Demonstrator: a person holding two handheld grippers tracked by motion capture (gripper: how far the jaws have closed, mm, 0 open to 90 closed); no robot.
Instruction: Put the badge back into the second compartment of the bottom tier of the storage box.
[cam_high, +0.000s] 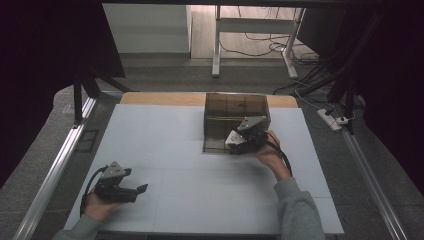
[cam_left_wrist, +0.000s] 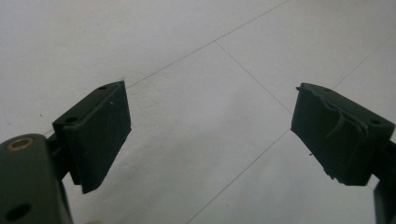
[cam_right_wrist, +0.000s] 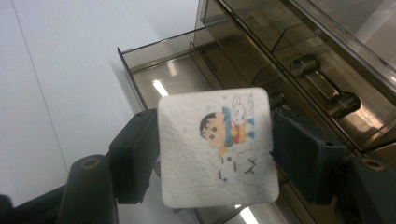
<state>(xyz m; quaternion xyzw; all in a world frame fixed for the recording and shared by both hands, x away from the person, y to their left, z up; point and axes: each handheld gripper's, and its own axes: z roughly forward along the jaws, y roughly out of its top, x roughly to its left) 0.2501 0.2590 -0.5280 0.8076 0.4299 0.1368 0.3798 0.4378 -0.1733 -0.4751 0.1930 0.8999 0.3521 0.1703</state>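
Note:
A white square pad (cam_right_wrist: 215, 144) printed with a cartoon figure sits between the jaws of my right gripper (cam_right_wrist: 215, 119), face-on and slightly blurred. The jaws stand at its two side edges without clamping it, so the gripper is open. Below it is the pulled-out drawer (cam_right_wrist: 154, 51) of a smoked clear organiser box (cam_high: 235, 107). From the high view, my right gripper (cam_high: 235, 142) hovers at the drawer's front right, the white pad (cam_high: 232, 139) at its tip. My left gripper (cam_high: 136, 181) rests near the table's front left, open and empty, its jaws (cam_left_wrist: 210, 107) wide over bare table.
The white tabletop (cam_high: 175, 150) spreads between the two hands. Dark cylindrical items (cam_right_wrist: 327, 93) lie in a compartment of the box. Beyond the table's far edge stand a desk frame (cam_high: 217, 45) and floor cables (cam_high: 310, 85). Metal rails run along both sides.

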